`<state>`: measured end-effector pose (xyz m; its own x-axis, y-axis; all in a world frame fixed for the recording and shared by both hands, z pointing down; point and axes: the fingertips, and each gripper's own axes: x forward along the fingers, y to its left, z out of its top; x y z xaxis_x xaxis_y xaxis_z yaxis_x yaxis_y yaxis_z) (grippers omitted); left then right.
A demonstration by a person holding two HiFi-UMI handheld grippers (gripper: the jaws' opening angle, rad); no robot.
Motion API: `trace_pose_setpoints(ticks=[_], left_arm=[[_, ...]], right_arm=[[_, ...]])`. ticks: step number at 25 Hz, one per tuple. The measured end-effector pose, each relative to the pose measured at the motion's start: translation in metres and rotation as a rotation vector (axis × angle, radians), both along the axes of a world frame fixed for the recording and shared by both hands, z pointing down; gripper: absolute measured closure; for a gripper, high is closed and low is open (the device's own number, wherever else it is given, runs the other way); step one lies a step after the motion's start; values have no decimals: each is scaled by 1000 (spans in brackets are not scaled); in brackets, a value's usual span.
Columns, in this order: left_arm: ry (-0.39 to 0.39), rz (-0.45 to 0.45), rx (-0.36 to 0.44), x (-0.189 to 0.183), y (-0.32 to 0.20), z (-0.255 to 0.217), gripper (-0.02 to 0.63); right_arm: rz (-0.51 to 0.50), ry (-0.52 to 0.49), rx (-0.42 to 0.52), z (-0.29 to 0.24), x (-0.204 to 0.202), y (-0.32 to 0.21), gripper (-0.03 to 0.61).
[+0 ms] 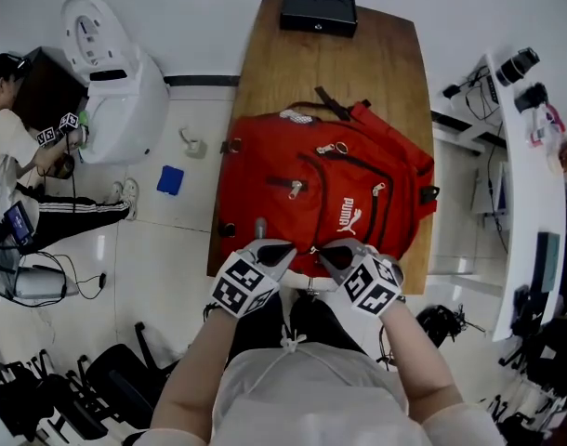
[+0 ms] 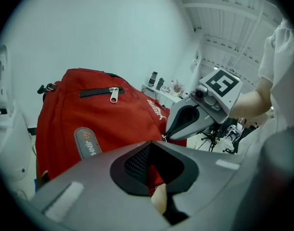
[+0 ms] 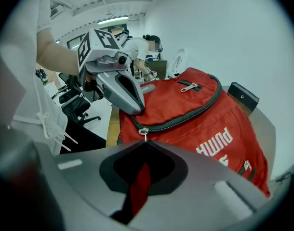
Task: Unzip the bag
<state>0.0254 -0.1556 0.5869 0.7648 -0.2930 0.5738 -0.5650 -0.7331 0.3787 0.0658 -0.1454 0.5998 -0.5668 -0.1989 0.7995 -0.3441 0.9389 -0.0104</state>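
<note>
Right gripper [image 1: 330,253] pinches the zipper pull [image 3: 143,132] at the near edge of the soft red backpack [image 1: 321,189] lying on the wooden table [image 1: 386,59], while left gripper [image 1: 277,248] clamps fabric beside it, a likely anchor since limp cloth bunches.

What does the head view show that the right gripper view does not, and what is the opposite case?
Only the head view: the blue object on the floor and the marker cube on the right gripper. Only the right gripper view: the zipper pull clamped in that gripper's shut jaws. Both: the red backpack, the black box on the table, and the left gripper at the backpack's near edge.
</note>
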Motion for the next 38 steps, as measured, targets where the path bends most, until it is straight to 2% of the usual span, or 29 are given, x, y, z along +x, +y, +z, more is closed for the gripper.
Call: trace_pose_setpoints(ticks=[7, 13, 17, 25, 32, 38], left_arm=[[-22, -16, 13, 1, -1, 3, 607], [-36, 0, -64, 2, 0, 6, 609], [-37, 1, -82, 1, -1, 6, 609], [-46, 38, -99, 4, 0, 8, 609], [-77, 16, -107, 5, -2, 13, 607], [-71, 17, -112, 5, -1, 14, 607]], right_arm=[[-24, 51, 44, -2, 9, -15, 568], [-18, 66, 66, -6, 13, -29, 566], [-17, 79, 69, -9, 15, -42, 566], [52, 80, 149, -32, 26, -95, 566], [53, 99, 209, -51, 27, -137, 566], [84, 85, 226, -59, 20, -164, 566]])
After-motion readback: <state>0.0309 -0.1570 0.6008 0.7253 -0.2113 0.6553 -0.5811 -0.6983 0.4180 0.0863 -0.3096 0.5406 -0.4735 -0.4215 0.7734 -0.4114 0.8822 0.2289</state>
